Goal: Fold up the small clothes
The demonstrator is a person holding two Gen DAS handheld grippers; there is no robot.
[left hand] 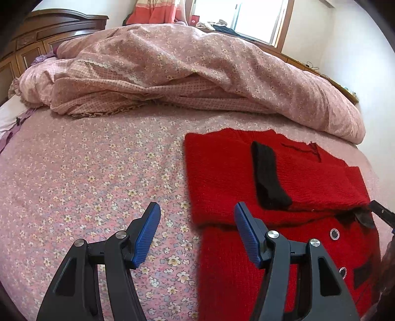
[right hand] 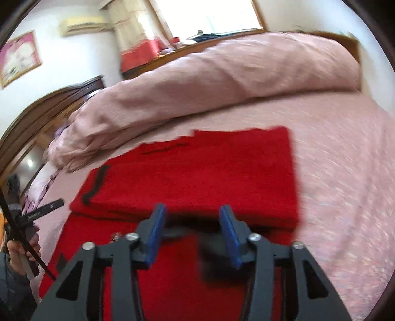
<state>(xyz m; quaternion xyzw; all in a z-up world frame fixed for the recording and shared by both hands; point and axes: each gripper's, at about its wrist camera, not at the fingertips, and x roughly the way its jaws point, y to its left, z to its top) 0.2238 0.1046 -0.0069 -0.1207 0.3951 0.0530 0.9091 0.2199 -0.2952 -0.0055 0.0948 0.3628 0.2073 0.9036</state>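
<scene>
A small red knitted cardigan [left hand: 308, 172] with black trim and round buttons lies on the pink floral bed sheet [left hand: 86, 185], its upper part folded over toward me. A black cuff [left hand: 267, 172] lies on top of the fold. My left gripper [left hand: 197, 217] is open and empty, just above the sheet at the cardigan's left edge. In the blurred right wrist view my right gripper [right hand: 192, 219] is open and empty, above the near edge of the folded cardigan [right hand: 197, 172]. A dark patch of trim [right hand: 212, 256] lies under its right finger.
A rumpled pink floral duvet [left hand: 197, 74] is heaped across the back of the bed. A wooden headboard [left hand: 37, 37] stands at the left and a window [left hand: 246, 17] behind. The left gripper [right hand: 43, 210] and the holding hand show at the right wrist view's left edge.
</scene>
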